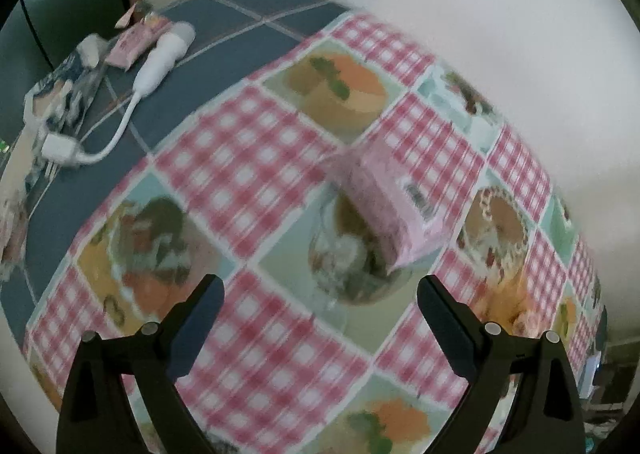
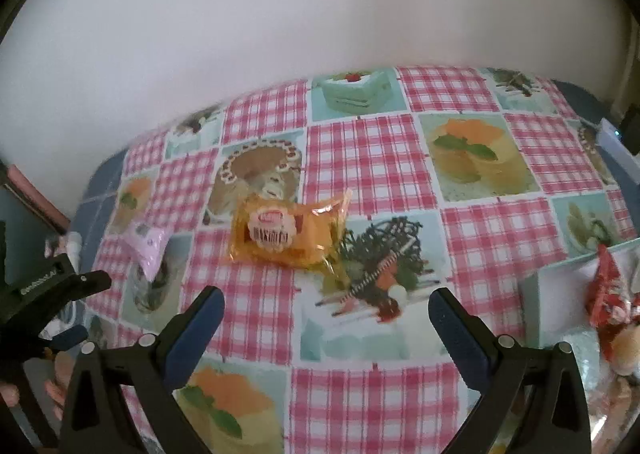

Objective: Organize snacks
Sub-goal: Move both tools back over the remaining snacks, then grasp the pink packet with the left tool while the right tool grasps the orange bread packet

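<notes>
A pink wrapped snack (image 1: 390, 209) lies on the patterned tablecloth (image 1: 256, 157), just ahead of my left gripper (image 1: 320, 290), which is open and empty. The same pink snack (image 2: 147, 250) shows at the left of the right wrist view. An orange wrapped snack (image 2: 286, 232) lies in the middle of the cloth, a short way ahead of my right gripper (image 2: 326, 304), also open with nothing between its fingers. The left gripper (image 2: 64, 306) appears at the left edge of the right wrist view, near the pink snack.
A light box (image 2: 560, 306) at the right holds a red snack packet (image 2: 610, 294). At the far left corner lie a small pink packet (image 1: 134, 43), a white corded device (image 1: 160, 61) and a patterned bag (image 1: 60, 93). A white wall runs behind the table.
</notes>
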The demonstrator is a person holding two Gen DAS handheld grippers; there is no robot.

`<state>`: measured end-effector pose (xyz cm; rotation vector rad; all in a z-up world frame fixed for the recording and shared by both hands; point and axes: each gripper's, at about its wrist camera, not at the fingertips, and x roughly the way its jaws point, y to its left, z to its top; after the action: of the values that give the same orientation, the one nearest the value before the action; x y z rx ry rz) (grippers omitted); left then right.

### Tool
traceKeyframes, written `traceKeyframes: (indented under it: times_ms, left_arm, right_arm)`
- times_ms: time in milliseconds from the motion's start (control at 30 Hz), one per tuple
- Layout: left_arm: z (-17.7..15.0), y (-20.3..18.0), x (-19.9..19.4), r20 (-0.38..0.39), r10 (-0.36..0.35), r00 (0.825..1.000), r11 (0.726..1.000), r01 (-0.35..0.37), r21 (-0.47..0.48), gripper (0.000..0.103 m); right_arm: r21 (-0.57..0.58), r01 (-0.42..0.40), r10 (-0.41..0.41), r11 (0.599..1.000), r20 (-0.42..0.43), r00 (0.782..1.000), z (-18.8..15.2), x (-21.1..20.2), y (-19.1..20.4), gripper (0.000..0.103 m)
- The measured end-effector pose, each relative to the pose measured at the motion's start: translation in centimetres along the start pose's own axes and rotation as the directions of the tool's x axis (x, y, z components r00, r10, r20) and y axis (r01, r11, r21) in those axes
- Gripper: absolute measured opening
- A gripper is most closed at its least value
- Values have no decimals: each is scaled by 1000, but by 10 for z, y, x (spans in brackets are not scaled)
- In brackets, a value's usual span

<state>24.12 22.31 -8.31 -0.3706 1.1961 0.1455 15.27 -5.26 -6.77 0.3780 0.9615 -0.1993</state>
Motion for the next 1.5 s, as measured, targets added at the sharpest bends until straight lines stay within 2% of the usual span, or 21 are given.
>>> traceKeyframes:
  times_ms: [200, 400, 667, 767, 900, 1233, 1267, 1333, 1367, 1400, 1500]
  left_arm:
    - [4, -12, 12, 28, -58, 998, 998, 57, 31, 97]
    - [14, -38, 18, 85, -76, 993, 994, 69, 88, 97]
    - [24, -60, 42, 93, -51, 994, 994, 41, 106, 97]
    - [25, -65, 54, 67, -67, 995, 991, 59, 119, 97]
    - [29, -66, 64, 69, -42, 997, 993, 34, 113, 97]
    - [41, -56, 82, 68, -28, 997, 996, 22, 86, 96]
    - [40, -56, 82, 75, -18, 997, 996, 11, 94, 92]
    - [40, -57, 82, 85, -3, 996, 994, -6, 107, 75]
    - [38, -58, 80, 96, 9, 995, 993, -21, 119, 59]
    - [35, -60, 79, 100, 19, 995, 991, -32, 130, 51]
    - [33, -61, 78, 106, 28, 994, 988, -43, 147, 45]
  right_arm:
    - [54, -27, 26, 998, 31, 999, 14, 13, -12, 103]
    - [103, -65, 62, 993, 38, 997, 23, 31, -20, 103]
    - [80, -91, 89, 993, 32, 996, 25, 58, -8, 103]
    - [59, -87, 86, 994, 33, 996, 25, 65, -1, 103]
    - [26, -89, 88, 996, 30, 996, 26, 70, 7, 103]
    - [-24, -68, 68, 997, 21, 997, 25, 82, 19, 103]
    - [-27, -65, 66, 997, 18, 998, 24, 84, 20, 103]
    - [-34, -65, 65, 997, 13, 998, 24, 86, 23, 103]
    - [-40, -59, 60, 997, 17, 998, 23, 86, 25, 103]
    - [-43, -53, 54, 998, 19, 998, 23, 86, 26, 103]
    - [-30, -50, 51, 998, 32, 998, 22, 88, 25, 103]
